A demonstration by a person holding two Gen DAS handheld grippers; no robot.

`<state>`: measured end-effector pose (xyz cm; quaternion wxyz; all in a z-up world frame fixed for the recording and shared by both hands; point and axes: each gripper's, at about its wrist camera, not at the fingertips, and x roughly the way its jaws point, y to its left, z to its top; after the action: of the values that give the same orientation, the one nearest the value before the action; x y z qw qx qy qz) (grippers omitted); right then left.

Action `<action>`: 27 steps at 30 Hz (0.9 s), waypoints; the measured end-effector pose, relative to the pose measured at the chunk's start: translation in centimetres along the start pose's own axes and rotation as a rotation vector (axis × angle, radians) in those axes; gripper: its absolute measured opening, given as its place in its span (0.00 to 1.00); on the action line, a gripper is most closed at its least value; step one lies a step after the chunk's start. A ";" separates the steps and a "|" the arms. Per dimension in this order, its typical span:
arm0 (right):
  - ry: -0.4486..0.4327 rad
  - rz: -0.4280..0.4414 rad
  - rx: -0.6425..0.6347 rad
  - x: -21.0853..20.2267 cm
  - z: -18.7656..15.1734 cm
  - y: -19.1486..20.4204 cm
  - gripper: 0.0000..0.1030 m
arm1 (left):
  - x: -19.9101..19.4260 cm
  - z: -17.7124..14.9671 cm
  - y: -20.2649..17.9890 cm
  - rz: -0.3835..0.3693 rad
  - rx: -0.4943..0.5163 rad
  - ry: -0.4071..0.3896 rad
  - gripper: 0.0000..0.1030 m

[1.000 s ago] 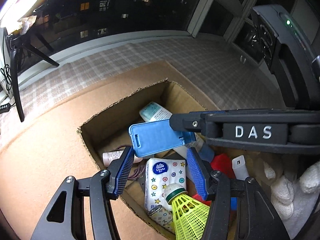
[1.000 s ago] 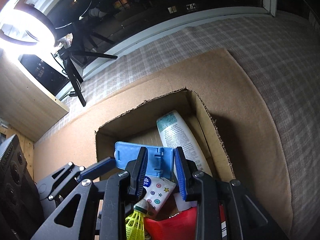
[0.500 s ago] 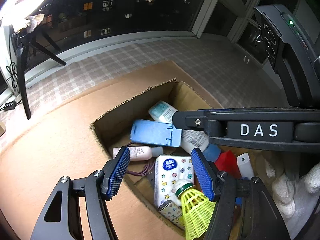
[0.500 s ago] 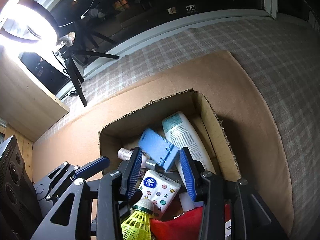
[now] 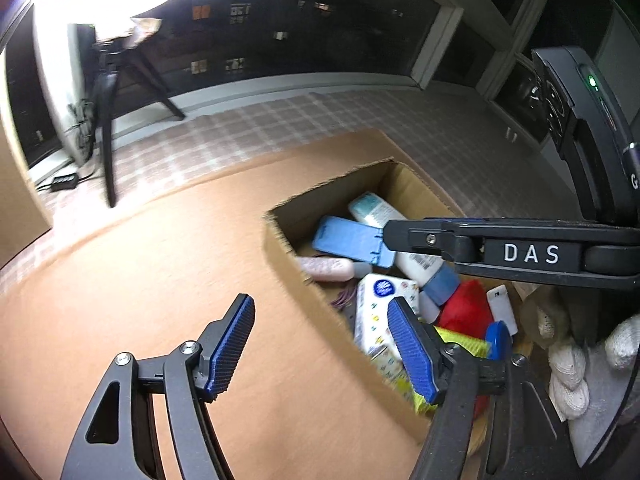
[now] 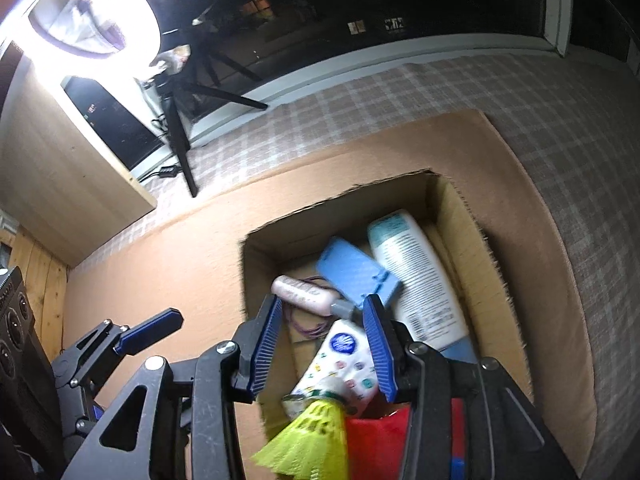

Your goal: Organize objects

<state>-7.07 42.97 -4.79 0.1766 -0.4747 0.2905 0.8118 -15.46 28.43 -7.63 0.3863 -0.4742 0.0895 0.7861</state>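
Note:
An open cardboard box (image 6: pixel 468 264) holds a blue flat case (image 6: pixel 352 272) lying loose against a white bottle (image 6: pixel 416 276). Around them are a pink tube (image 6: pixel 300 292), a patterned tissue pack (image 6: pixel 344 360), a yellow shuttlecock (image 6: pixel 308 440) and a red item (image 6: pixel 380 440). My right gripper (image 6: pixel 322 340) hovers above the box, its jaws opening with nothing gripped between them. My left gripper (image 5: pixel 324 340) is above the box's left rim (image 5: pixel 280 248), jaws opening wide and empty. The blue case (image 5: pixel 348 238) also shows in the left wrist view.
The box sits on a brown mat (image 5: pixel 120 280) laid over checked flooring (image 5: pixel 260 132). A tripod (image 5: pixel 106 120) with a bright ring light stands at the far left by a dark window. A wooden panel (image 6: pixel 60 168) is at the left. A gloved hand (image 5: pixel 568 360) holds the right gripper.
The right gripper let go of the blue case, which dropped into the box. Both grippers opened wider and drew back; the left one shifted left over the box's rim.

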 end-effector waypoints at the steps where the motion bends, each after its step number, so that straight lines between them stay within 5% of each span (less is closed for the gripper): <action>1: -0.004 0.001 -0.006 -0.2 -0.2 0.4 0.41 | -0.5 -0.2 0.3 0.007 -0.006 -0.006 0.72; 14: -0.061 0.000 -0.163 -2.5 -4.9 7.8 0.52 | -9.2 -5.4 4.5 0.193 -0.085 -0.091 0.80; 27: -0.077 0.024 -0.273 -4.4 -11.8 14.0 0.52 | -17.0 -13.5 8.7 0.291 -0.188 -0.105 0.88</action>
<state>-4.89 24.56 -1.15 0.1117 -0.4593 0.1761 0.8634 -8.13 6.73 -2.95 0.2265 -0.4487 0.0631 0.8622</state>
